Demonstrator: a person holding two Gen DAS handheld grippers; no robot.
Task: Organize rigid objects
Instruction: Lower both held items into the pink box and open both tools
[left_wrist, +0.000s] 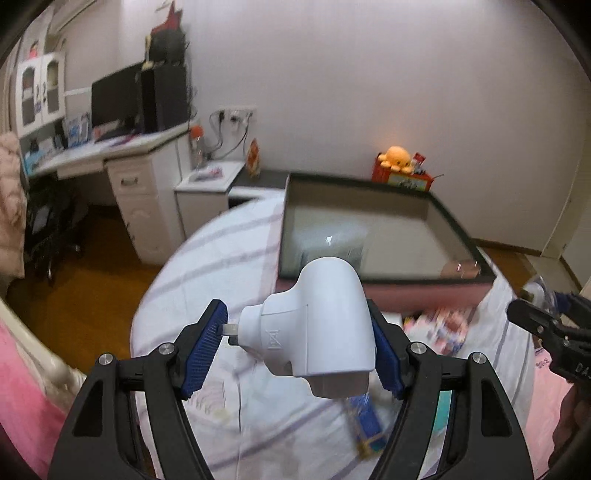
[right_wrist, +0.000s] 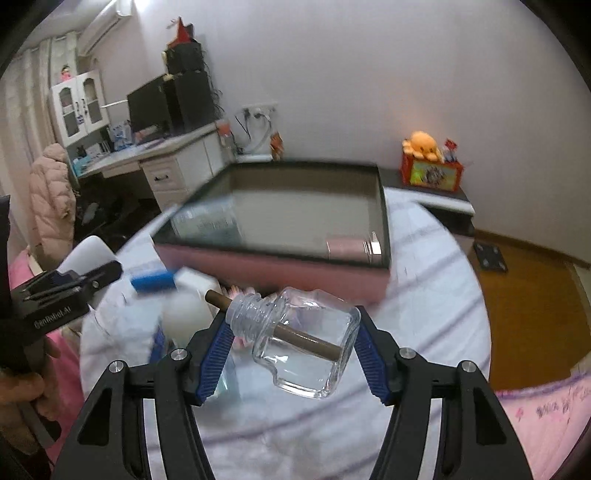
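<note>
The white plastic plug-in heater (left_wrist: 325, 325) looks smooth with a satin sheen, its two prongs bare metal. The clear glass bottle (right_wrist: 308, 341) is glossy, with a matt brown wick rod through its neck. The ribbed blue rubber pads (left_wrist: 205, 349) sit on matt black plastic fingers. The striped white cloth bedsheet (right_wrist: 424, 295) lies soft and wrinkled

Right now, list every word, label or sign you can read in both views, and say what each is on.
"OnRobot.AI", first letter unclear: on the left gripper body, seen in the right wrist view.
"DA", cut off at the picture edge: on the right gripper body, seen in the left wrist view.
Crossed-out bin sign: moulded on the white plug-in device.
Red box print: too blurred to read.
Glass bottle: no text.
</note>
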